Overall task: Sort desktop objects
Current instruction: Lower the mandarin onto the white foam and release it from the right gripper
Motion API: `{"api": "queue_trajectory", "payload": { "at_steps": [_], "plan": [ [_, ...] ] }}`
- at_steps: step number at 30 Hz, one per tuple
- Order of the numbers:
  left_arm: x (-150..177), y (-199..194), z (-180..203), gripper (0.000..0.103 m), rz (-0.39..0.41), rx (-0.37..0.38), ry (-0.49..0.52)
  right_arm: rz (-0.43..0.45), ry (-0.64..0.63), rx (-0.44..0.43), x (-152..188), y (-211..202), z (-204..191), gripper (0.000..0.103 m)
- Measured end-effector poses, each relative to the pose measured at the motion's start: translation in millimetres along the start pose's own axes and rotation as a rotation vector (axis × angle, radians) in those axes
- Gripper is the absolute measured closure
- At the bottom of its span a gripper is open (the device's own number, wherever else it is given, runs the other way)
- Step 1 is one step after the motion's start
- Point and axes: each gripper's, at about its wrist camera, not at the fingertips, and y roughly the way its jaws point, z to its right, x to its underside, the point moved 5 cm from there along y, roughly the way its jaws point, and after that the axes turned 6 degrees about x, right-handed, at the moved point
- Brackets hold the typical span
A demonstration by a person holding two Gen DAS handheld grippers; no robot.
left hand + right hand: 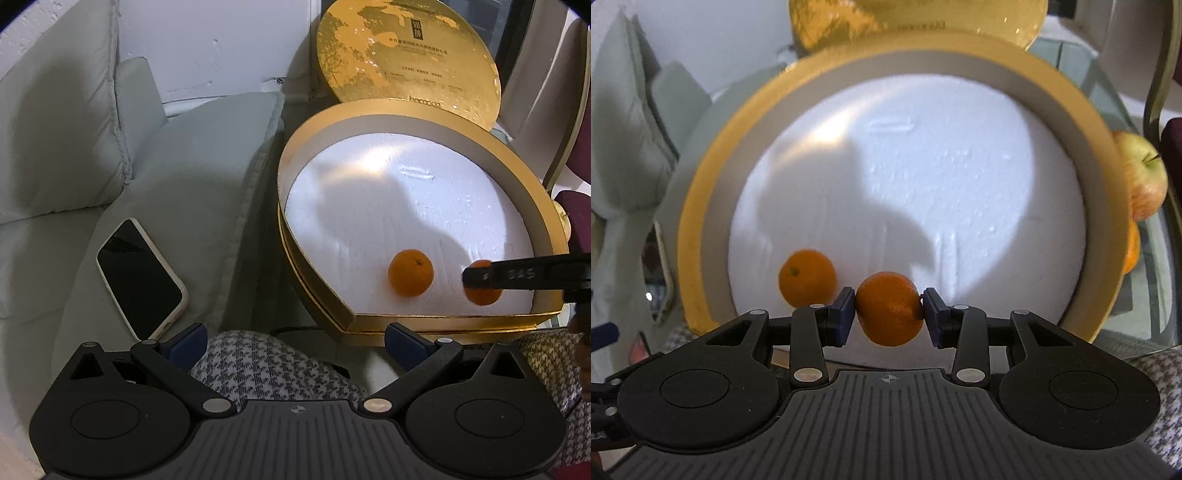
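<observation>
A round gold box (443,320) with a white foam floor lies open in front of me. One tangerine (410,272) (807,277) rests on the foam near the front wall. My right gripper (889,310) is shut on a second tangerine (890,314) (484,297), holding it just above the foam to the right of the first one. In the left wrist view the right gripper's black finger (517,275) reaches in from the right edge. My left gripper (293,341) is open and holds nothing, short of the box's front wall over houndstooth fabric (273,365).
The gold lid (406,51) leans upright behind the box. A phone (140,273) lies face up on a grey cushion (184,166) at the left. An apple (1141,177) and another orange fruit (1132,251) sit on the glass table right of the box.
</observation>
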Motion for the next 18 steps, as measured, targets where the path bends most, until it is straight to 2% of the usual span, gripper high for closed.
{"api": "queue_trajectory", "payload": {
  "at_steps": [3, 8, 14, 16, 18],
  "plan": [
    [3, 0, -2, 0.001, -0.004, 0.006, -0.001, -0.023, -0.001, 0.004, 1, 10, 0, 0.061],
    [6, -2, -3, 0.001, -0.002, 0.002, 0.0, -0.019, 0.012, -0.02, -1, 6, 1, 0.053],
    [8, -11, 4, 0.001, 0.008, -0.014, 0.029, 0.053, 0.073, -0.048, -3, -29, 15, 0.045],
    [10, -14, 9, 0.001, 0.008, -0.025, 0.049, 0.075, 0.091, -0.062, 0, -45, 21, 0.037],
    [12, -18, 14, 0.001, 0.01, -0.028, 0.066, 0.102, 0.096, -0.065, 6, -63, 28, 0.035]
  ]
}}
